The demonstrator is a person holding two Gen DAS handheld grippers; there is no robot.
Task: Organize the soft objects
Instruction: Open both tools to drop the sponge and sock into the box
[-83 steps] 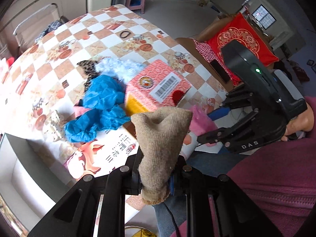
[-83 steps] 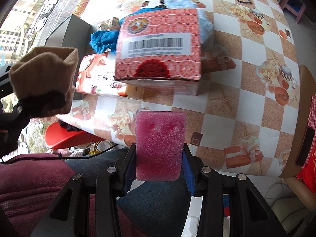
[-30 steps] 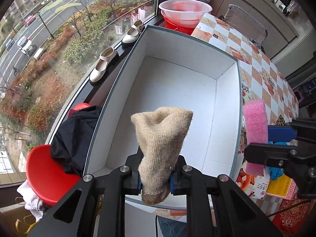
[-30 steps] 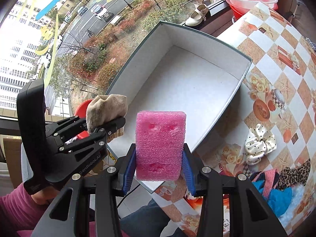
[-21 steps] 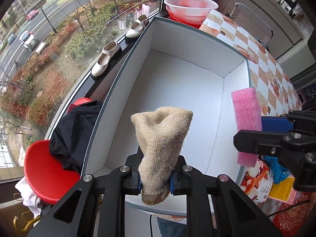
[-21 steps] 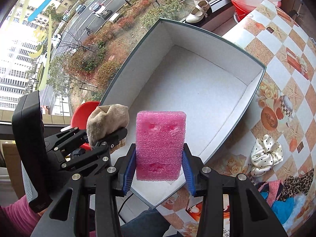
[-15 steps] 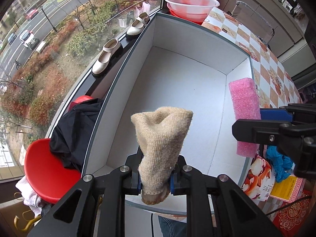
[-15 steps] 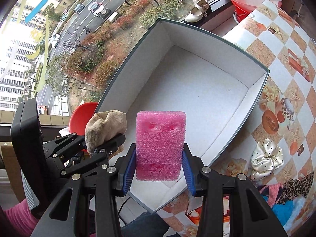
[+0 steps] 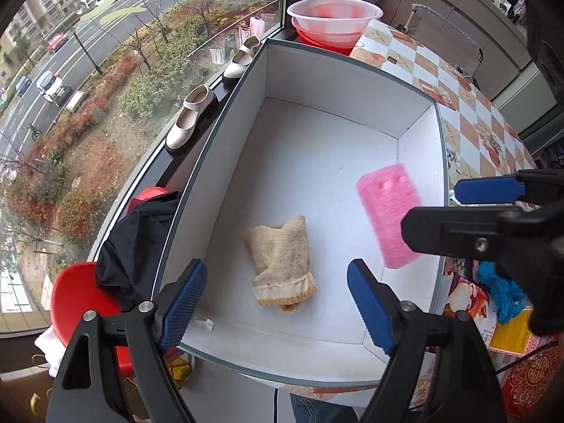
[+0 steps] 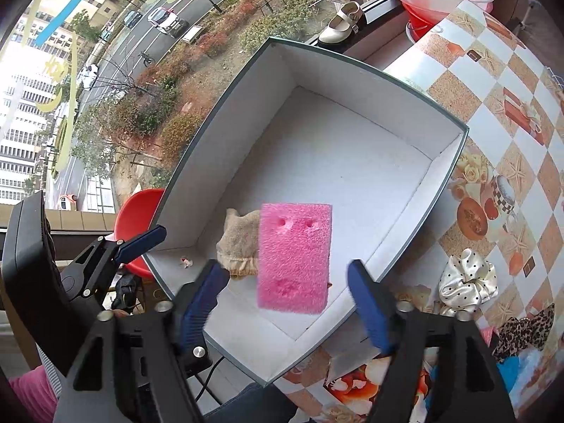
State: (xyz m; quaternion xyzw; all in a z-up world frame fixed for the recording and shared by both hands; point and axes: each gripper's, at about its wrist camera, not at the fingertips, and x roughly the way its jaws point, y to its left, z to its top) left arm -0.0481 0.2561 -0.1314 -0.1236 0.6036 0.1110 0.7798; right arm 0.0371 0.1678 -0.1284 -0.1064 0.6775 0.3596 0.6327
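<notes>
Two dimples mark the pink sponge (image 10: 294,259) (blurred) beside a beige sock (image 9: 281,259).

A: Left wrist view?
B: Looks down between its fingers into the white box (image 9: 328,190) (close above).
A: Right wrist view?
B: Same box (image 10: 338,162), from the table side. Both share its interior.

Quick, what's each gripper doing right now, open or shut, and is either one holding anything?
Left gripper: open, holding nothing; the tan sock lies in the white box.
Right gripper: open, holding nothing; the pink sponge is loose between its jaws.
</notes>
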